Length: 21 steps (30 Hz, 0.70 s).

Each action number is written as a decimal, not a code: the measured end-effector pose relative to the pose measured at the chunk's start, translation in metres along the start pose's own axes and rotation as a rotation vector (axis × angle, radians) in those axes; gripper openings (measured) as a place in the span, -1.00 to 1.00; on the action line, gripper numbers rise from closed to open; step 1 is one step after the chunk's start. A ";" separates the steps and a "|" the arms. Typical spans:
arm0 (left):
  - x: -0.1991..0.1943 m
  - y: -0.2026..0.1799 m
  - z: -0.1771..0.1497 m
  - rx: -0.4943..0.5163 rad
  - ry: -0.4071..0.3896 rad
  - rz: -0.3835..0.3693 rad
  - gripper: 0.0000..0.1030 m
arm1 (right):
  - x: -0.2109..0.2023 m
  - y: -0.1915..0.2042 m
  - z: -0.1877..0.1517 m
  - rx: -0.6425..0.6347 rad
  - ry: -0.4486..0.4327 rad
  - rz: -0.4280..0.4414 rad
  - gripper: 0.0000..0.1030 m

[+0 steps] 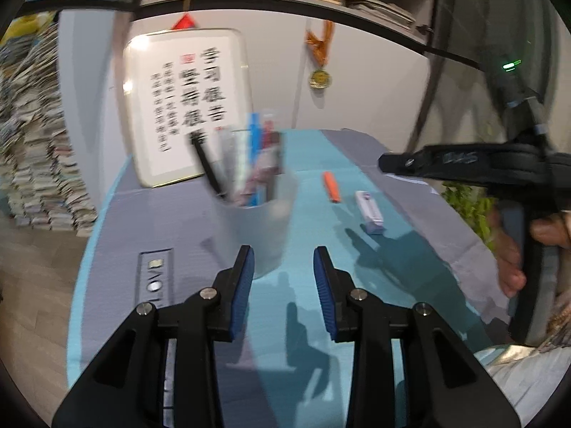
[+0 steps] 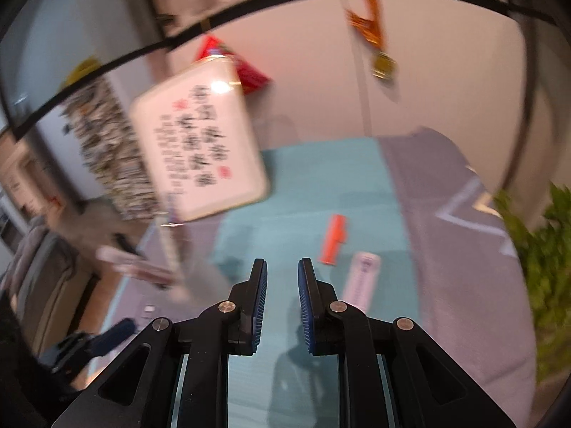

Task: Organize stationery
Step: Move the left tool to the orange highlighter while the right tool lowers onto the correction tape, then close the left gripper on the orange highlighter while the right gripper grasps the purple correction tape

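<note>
A frosted white cup [image 1: 249, 221] with several pens stands on the teal mat [image 1: 303, 328], just beyond my left gripper's [image 1: 283, 251] left finger. That gripper's blue pads stand apart with nothing between them. An orange marker [image 1: 332, 187] and a white-and-purple eraser-like block [image 1: 369, 210] lie to the right of the cup. A hand carries my right gripper [image 1: 383, 160] in from the right, above them. In the right wrist view, that gripper [image 2: 282, 262] shows only a narrow slit and holds nothing. The marker [image 2: 333, 239] and the block [image 2: 360, 278] lie just ahead to its right.
A framed calligraphy board [image 1: 185, 107] leans on the wall behind the cup. A medal [image 1: 320, 78] hangs on the wall. A green plant [image 1: 467, 207] stands off the table's right edge. Stacked books [image 1: 32, 142] fill the left, and shelves run overhead.
</note>
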State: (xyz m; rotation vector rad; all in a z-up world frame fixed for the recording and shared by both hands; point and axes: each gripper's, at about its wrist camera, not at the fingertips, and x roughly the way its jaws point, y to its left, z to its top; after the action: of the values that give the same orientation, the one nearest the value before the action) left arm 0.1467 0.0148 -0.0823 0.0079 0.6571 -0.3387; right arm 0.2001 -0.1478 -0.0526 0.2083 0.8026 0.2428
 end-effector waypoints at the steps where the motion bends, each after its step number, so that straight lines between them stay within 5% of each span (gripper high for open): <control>1: 0.001 -0.007 0.001 0.018 -0.002 -0.013 -0.37 | 0.003 -0.009 -0.002 0.016 0.017 -0.038 -0.67; 4: 0.005 -0.030 0.007 0.066 -0.005 -0.044 -0.38 | 0.016 -0.032 -0.009 0.067 0.081 -0.087 -0.66; 9: 0.017 -0.052 0.016 0.088 0.001 -0.038 -0.38 | 0.039 -0.051 -0.019 0.116 0.160 -0.069 -0.23; 21: 0.034 -0.063 0.025 0.095 0.046 -0.010 -0.37 | 0.093 -0.047 -0.007 0.022 0.210 -0.166 -0.22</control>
State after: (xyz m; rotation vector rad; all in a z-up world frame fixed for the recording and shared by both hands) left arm 0.1667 -0.0582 -0.0767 0.1030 0.6863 -0.3803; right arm 0.2635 -0.1646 -0.1334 0.1366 1.0263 0.0997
